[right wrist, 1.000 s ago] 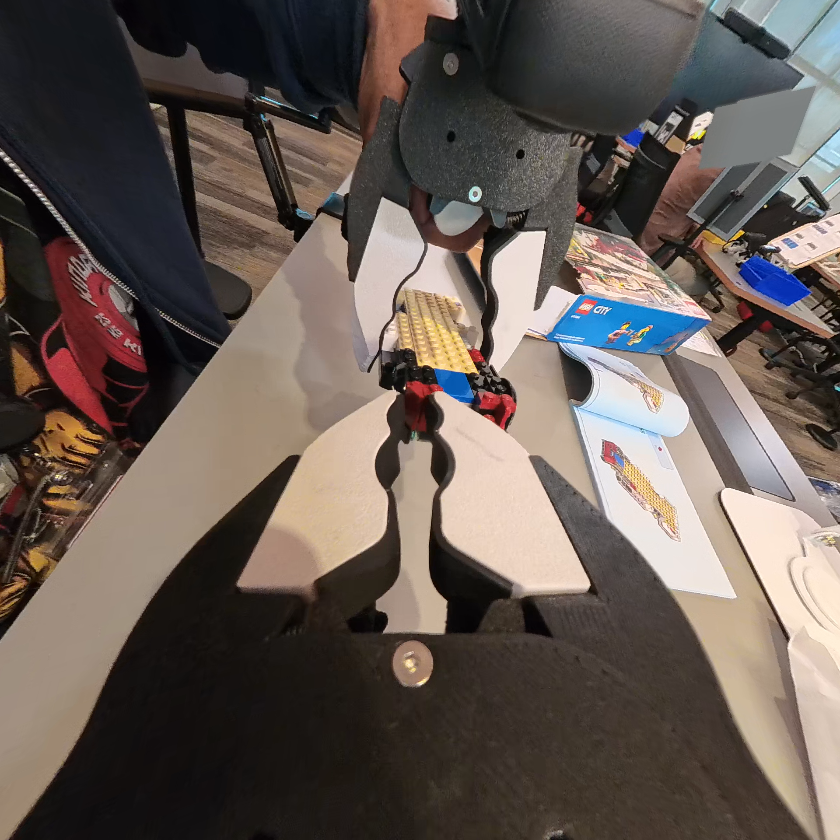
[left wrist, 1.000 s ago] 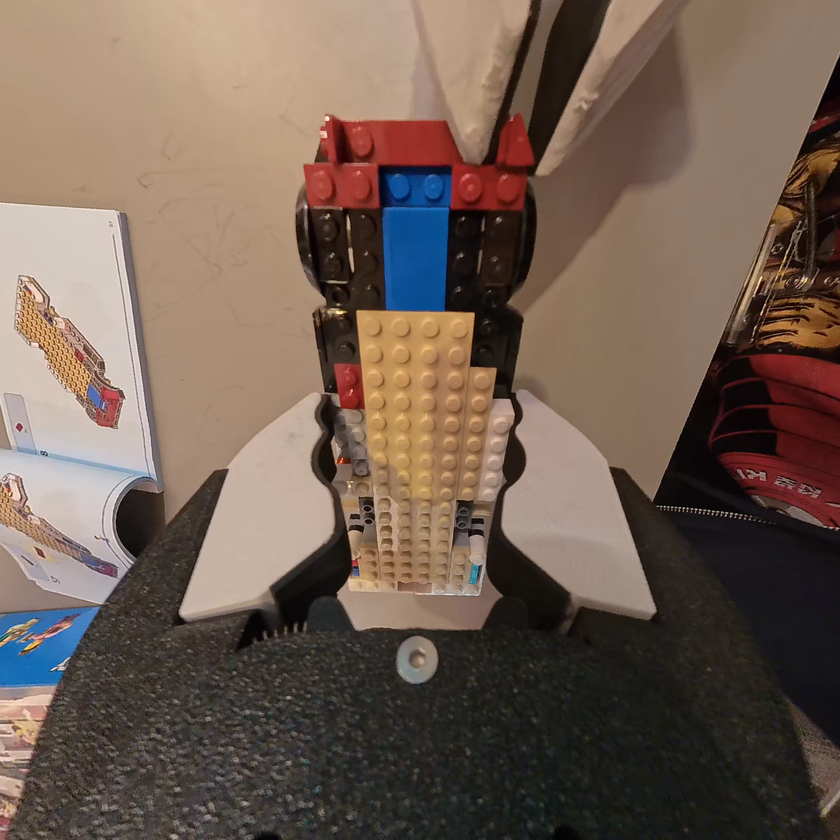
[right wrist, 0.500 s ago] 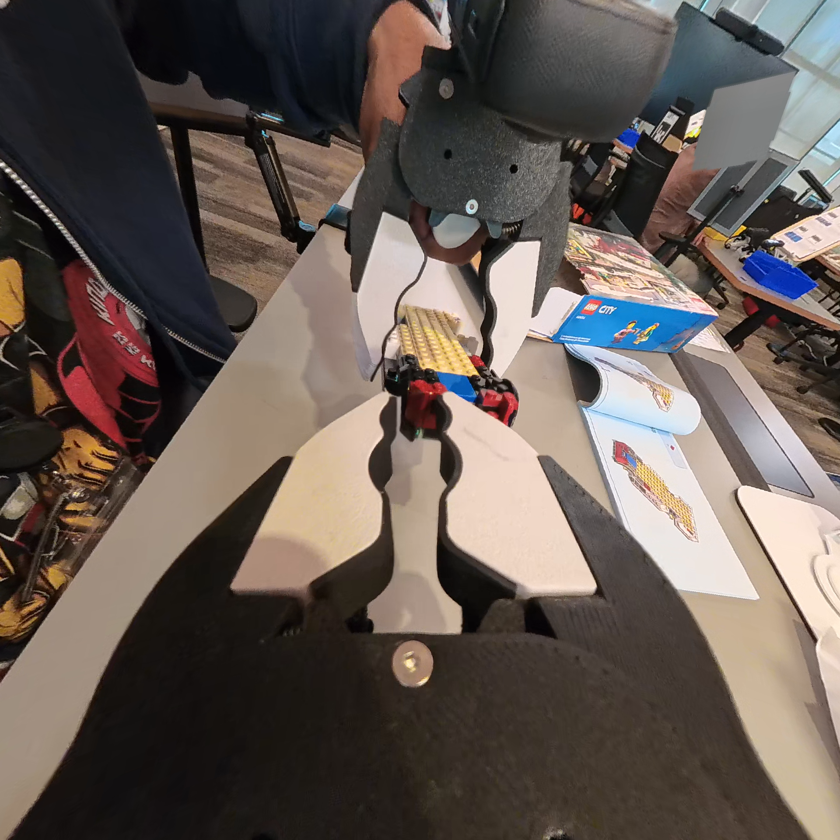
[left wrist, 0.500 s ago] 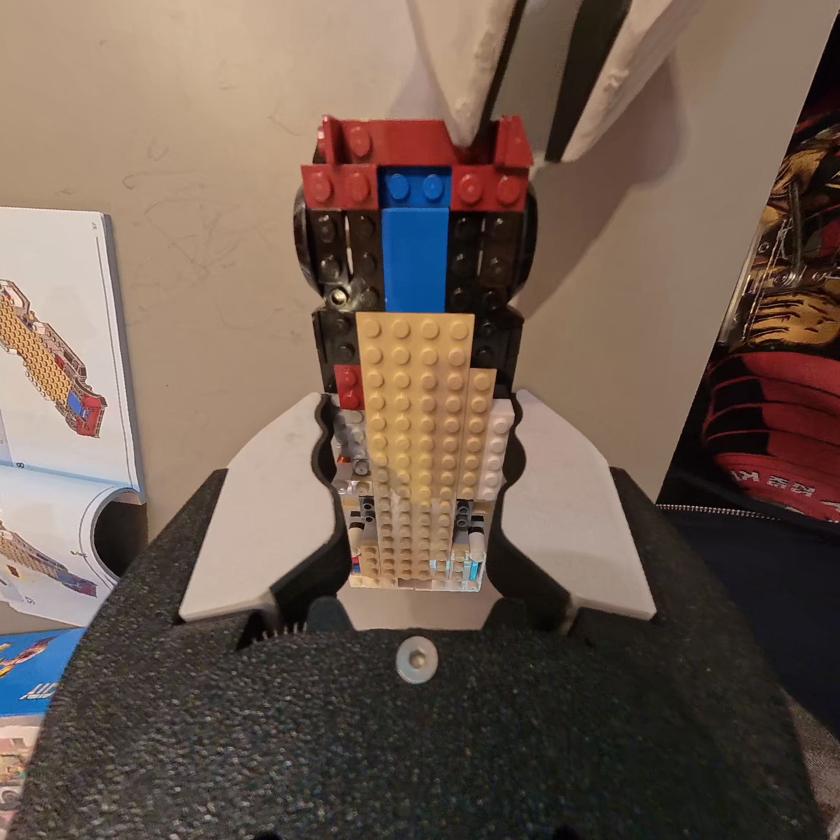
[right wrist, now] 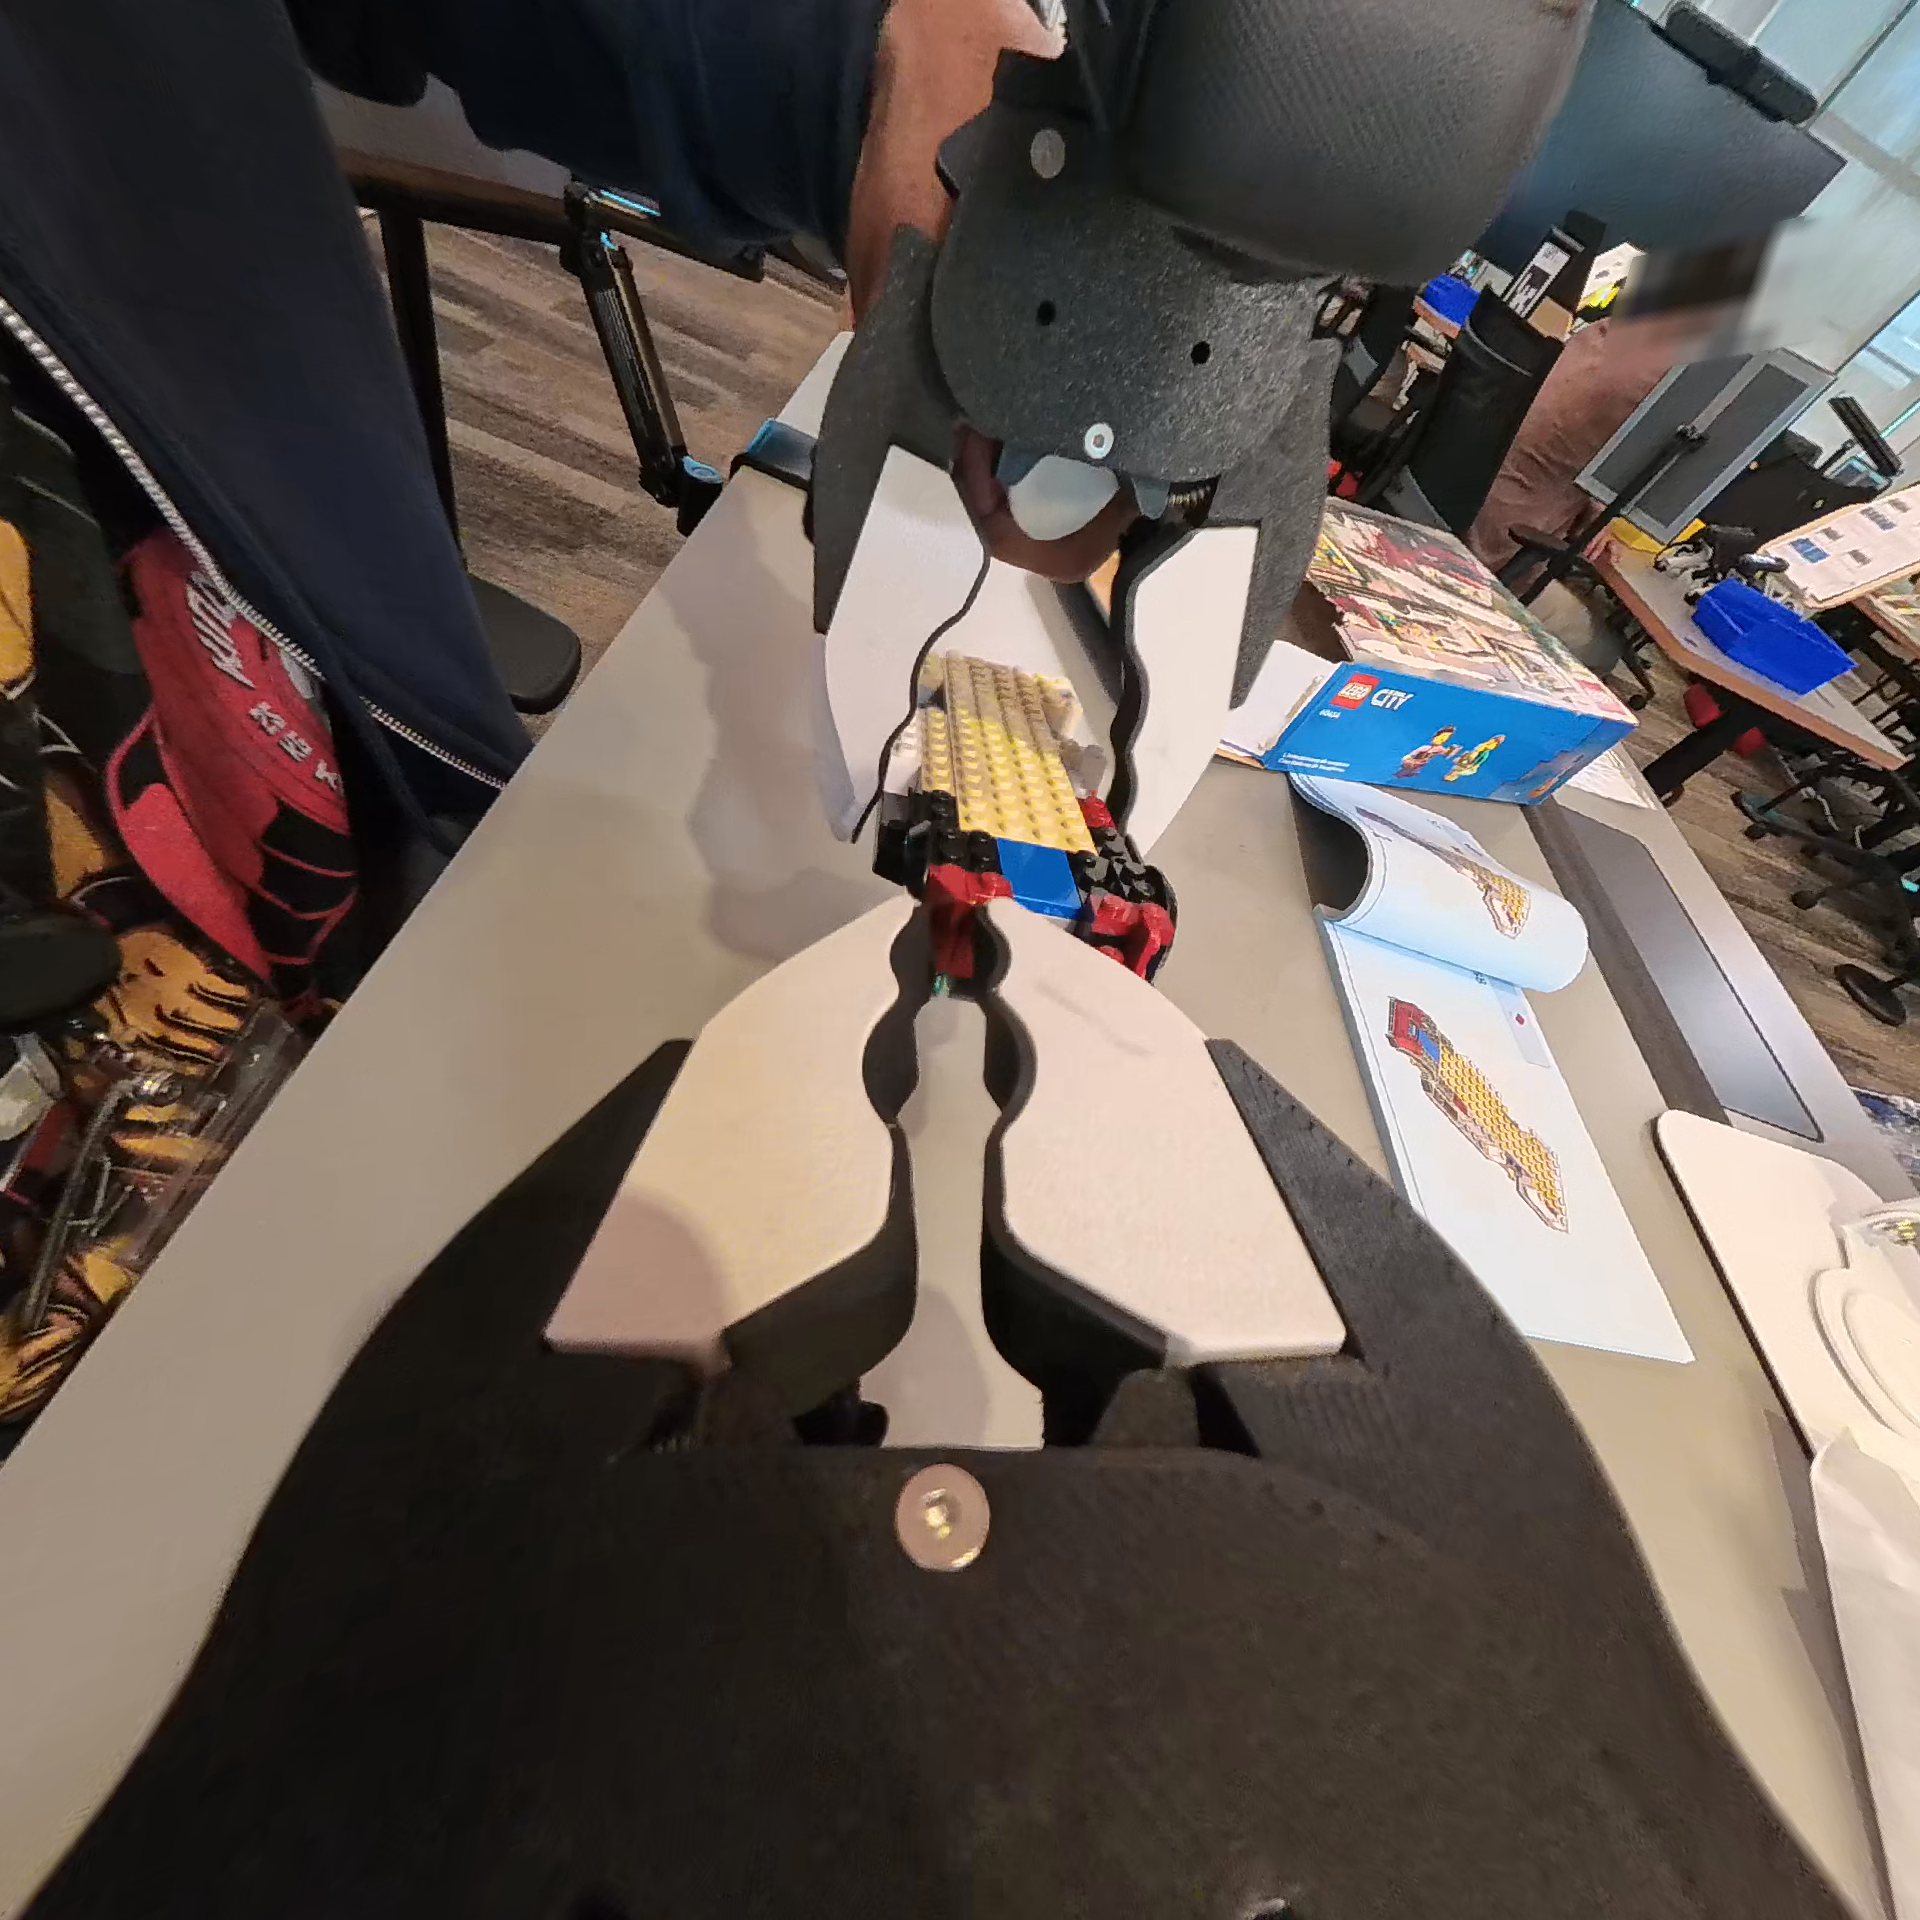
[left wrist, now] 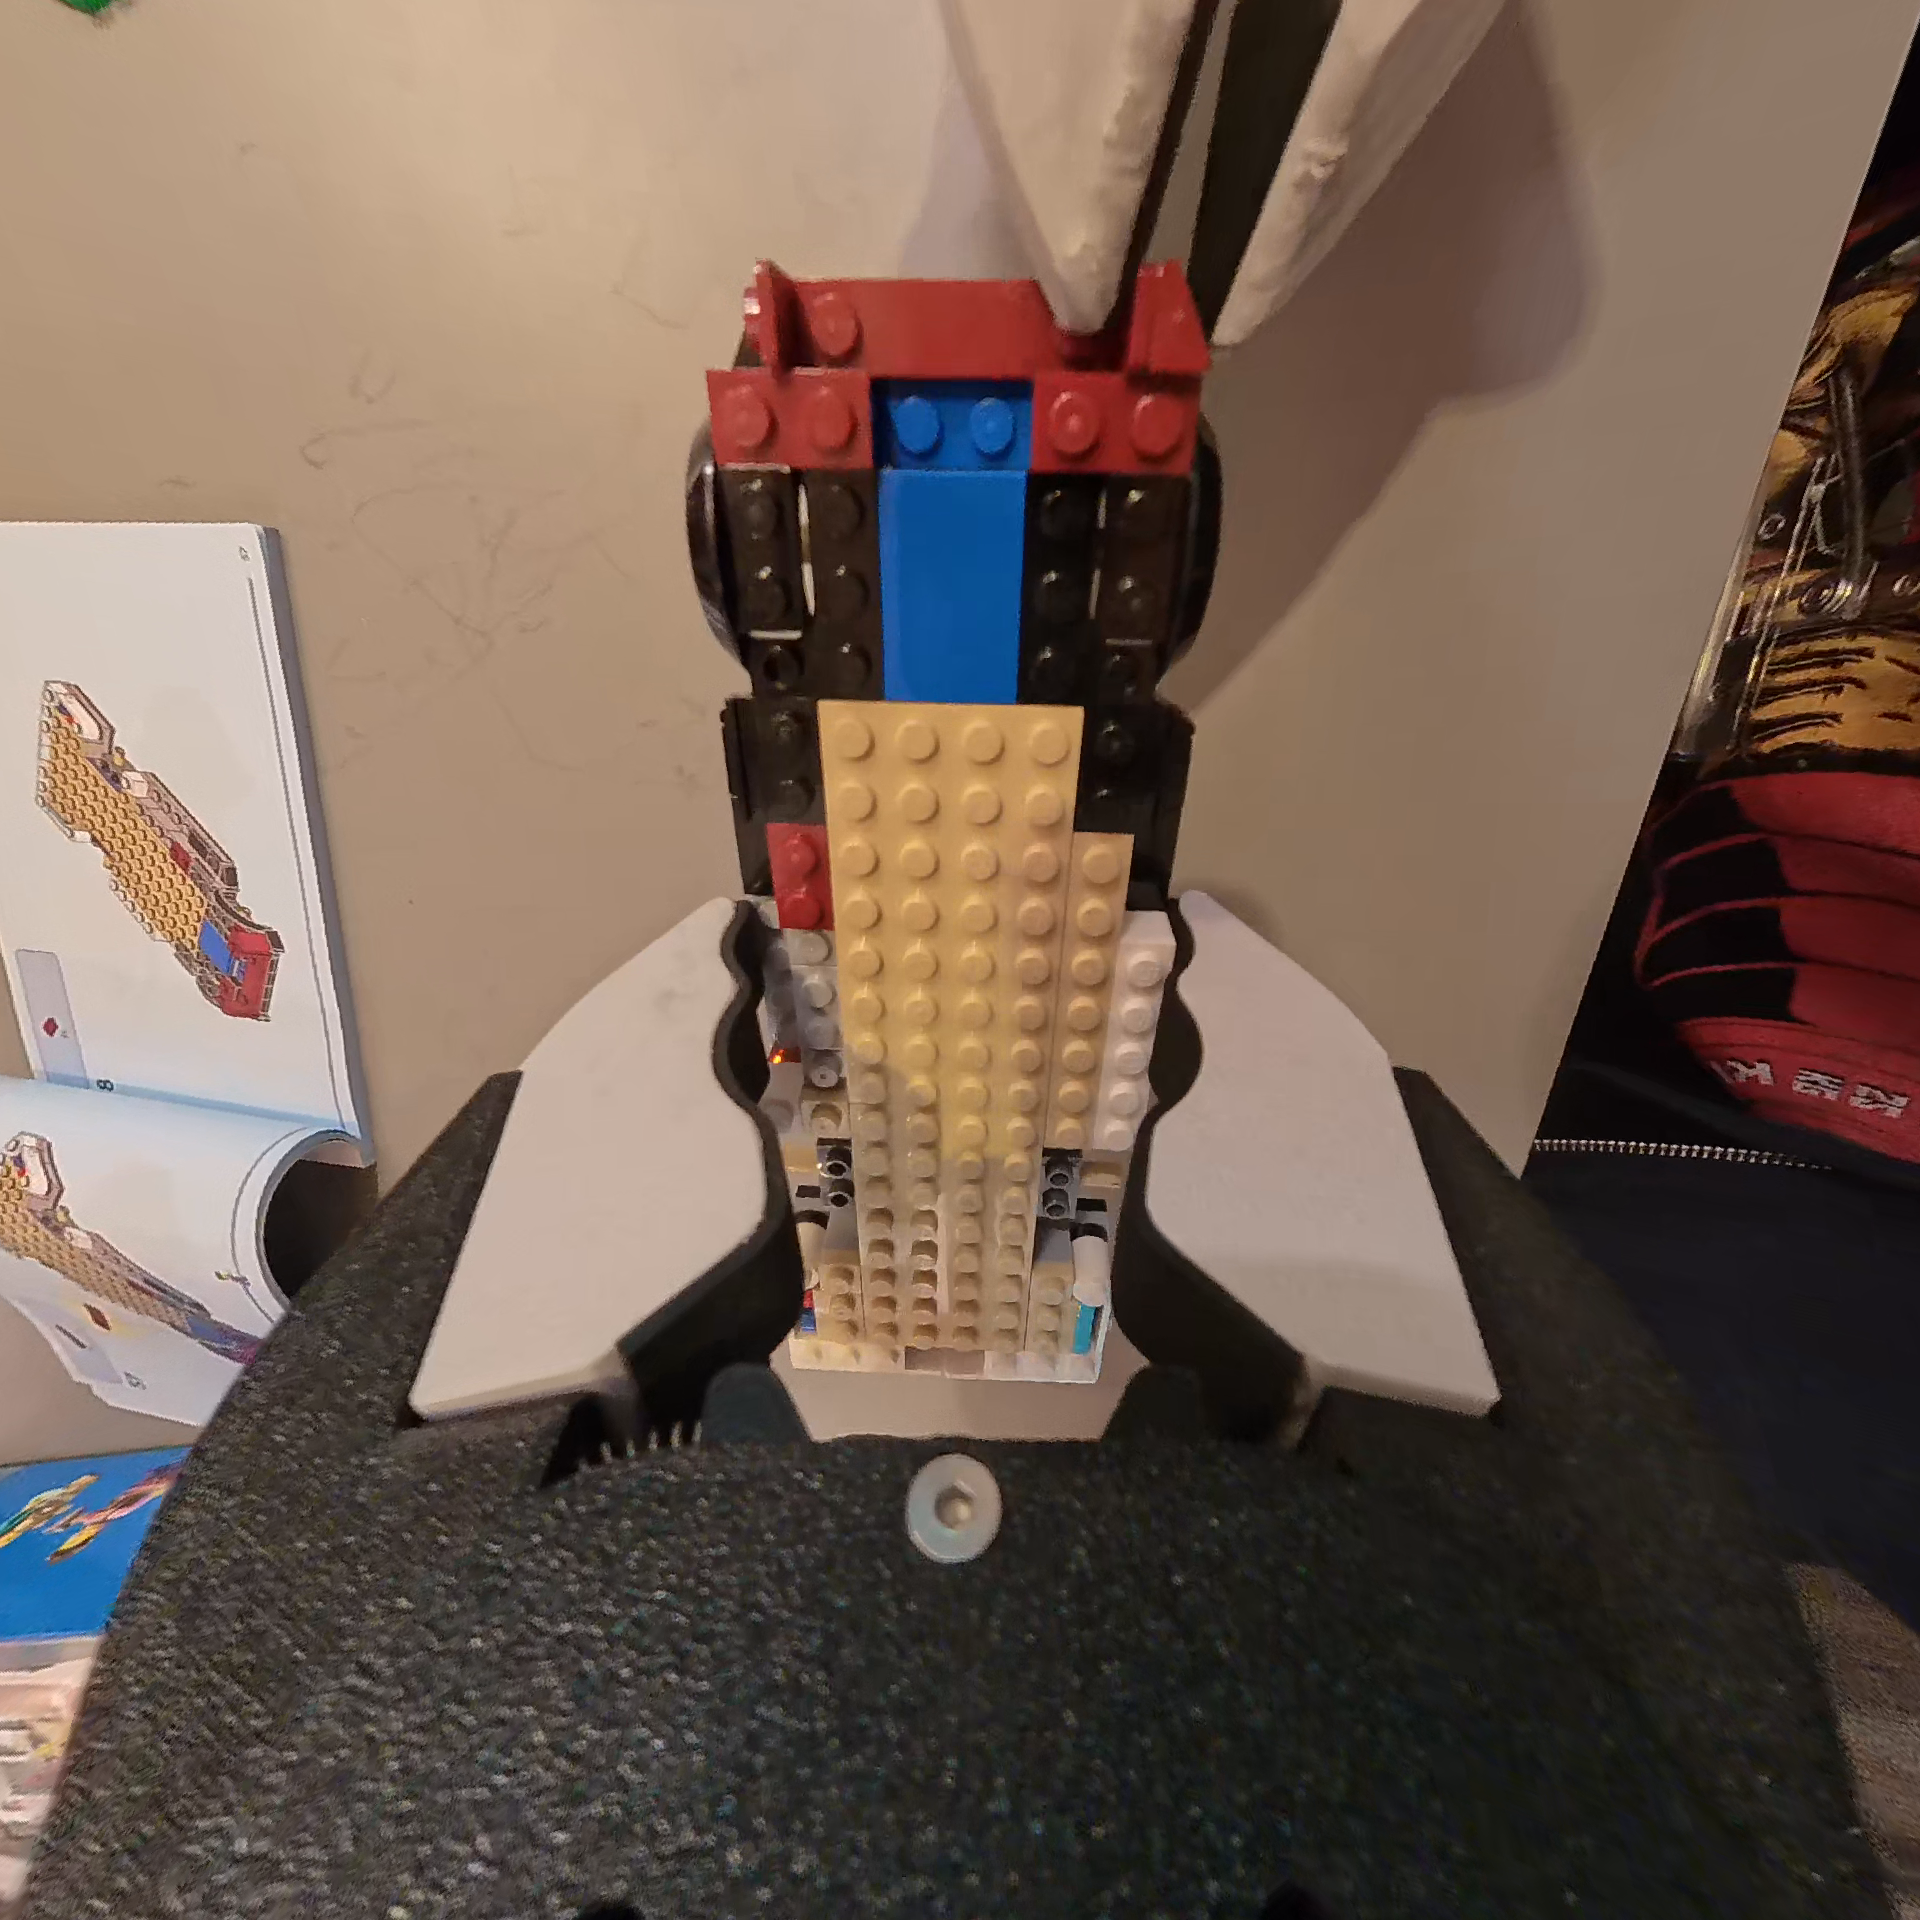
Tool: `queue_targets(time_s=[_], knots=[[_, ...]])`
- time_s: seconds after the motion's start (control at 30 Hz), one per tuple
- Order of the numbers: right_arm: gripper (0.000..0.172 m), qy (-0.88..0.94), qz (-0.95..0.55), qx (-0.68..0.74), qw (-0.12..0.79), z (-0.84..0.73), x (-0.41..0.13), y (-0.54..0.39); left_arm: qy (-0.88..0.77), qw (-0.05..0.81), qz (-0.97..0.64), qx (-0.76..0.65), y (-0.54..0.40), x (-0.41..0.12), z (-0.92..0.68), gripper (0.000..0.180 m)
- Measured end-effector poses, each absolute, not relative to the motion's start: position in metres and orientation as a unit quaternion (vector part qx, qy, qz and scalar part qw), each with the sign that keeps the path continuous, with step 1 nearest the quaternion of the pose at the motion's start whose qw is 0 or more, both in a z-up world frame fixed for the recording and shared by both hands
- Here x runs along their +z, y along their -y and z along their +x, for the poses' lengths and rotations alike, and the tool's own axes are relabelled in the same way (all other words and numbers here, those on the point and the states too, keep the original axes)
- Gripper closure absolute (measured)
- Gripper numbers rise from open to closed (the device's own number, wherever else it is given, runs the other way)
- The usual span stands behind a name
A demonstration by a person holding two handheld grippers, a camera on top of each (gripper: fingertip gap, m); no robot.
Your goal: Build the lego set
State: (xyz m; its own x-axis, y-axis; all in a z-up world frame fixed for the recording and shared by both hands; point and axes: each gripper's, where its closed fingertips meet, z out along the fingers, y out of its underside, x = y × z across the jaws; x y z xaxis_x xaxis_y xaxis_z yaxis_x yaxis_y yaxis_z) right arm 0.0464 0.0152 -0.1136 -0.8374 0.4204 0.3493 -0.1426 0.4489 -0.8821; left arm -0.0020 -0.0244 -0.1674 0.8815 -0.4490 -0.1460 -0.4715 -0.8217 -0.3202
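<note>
The brick model (left wrist: 951, 935), a long tan plate with black, blue and dark red bricks at its far end, hangs just above the grey table (right wrist: 436, 997). The left gripper (left wrist: 956, 925) is clamped on its grey and white sides, both fingers pressing. At the model's twelve o'clock, the right gripper (right wrist: 951, 925) is nearly closed, pinching a dark red brick (right wrist: 961, 914) at that end. An open booklet (right wrist: 1455, 1039) lies at three o'clock, a blue box (right wrist: 1455, 727) beyond it at about one o'clock.
</note>
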Motion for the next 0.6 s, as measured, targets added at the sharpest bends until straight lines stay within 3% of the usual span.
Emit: queue_targets(time_s=[0.6], knots=[[0.166,0.815,-0.073,0.516,0.252,0.0503,-0.1174,-0.0130,-0.253,0.167,-0.952,0.037,0.0281,-0.1674,0.0001,0.107]])
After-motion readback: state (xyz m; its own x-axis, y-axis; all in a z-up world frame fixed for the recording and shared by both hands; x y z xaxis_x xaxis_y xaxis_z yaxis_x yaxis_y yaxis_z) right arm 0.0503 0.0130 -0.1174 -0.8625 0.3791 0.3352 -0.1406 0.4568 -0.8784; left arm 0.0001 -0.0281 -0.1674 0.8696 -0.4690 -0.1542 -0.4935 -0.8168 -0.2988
